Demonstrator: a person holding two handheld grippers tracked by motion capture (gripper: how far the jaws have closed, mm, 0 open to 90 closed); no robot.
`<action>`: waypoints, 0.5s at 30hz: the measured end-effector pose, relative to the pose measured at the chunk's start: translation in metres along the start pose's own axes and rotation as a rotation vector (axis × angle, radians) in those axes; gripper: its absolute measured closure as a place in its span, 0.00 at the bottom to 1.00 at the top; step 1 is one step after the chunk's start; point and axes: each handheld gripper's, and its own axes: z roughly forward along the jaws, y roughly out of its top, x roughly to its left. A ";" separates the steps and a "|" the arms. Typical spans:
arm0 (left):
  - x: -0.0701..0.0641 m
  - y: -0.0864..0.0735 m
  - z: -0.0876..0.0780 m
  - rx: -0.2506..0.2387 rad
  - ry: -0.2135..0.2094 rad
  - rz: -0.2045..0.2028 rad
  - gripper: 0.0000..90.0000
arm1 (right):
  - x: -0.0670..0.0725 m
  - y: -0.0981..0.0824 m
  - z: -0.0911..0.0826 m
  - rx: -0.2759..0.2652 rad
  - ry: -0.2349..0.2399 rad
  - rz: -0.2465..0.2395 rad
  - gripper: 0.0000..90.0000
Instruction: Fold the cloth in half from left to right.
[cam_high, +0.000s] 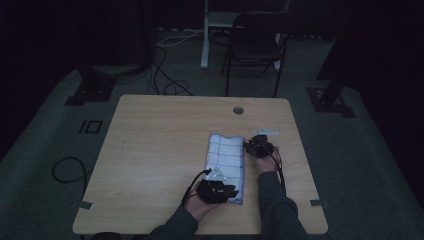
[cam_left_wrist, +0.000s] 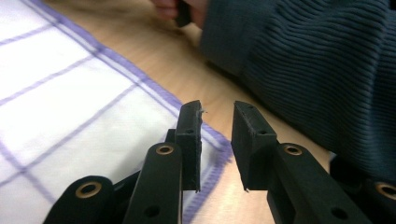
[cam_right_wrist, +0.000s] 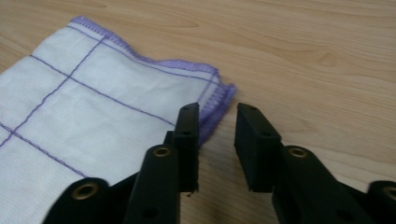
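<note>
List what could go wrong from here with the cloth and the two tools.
1. The left tool is open at the near right corner of the white cloth, one finger over the purple hem, the other over bare table. Closing now may pinch only the edge, or miss.
2. The right tool is open at the far right corner, where the hem is doubled; it may catch only one layer.
3. The sleeve lies close beside the cloth and could drag it.

My two grippers, left gripper (cam_high: 218, 189) and right gripper (cam_high: 258, 145), flank the folded cloth (cam_high: 225, 162) lower right of centre; jaws perhaps apart.
</note>
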 end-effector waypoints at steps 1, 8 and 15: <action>0.002 0.001 -0.002 -0.001 0.011 0.002 0.81 | 0.000 0.000 0.000 0.000 0.000 0.000 0.76; 0.019 0.004 -0.012 -0.027 0.075 -0.021 0.79 | -0.004 0.000 -0.006 -0.017 0.007 0.015 0.74; 0.035 0.007 -0.022 -0.060 0.138 -0.034 0.77 | 0.000 -0.001 -0.007 -0.018 0.029 0.007 0.71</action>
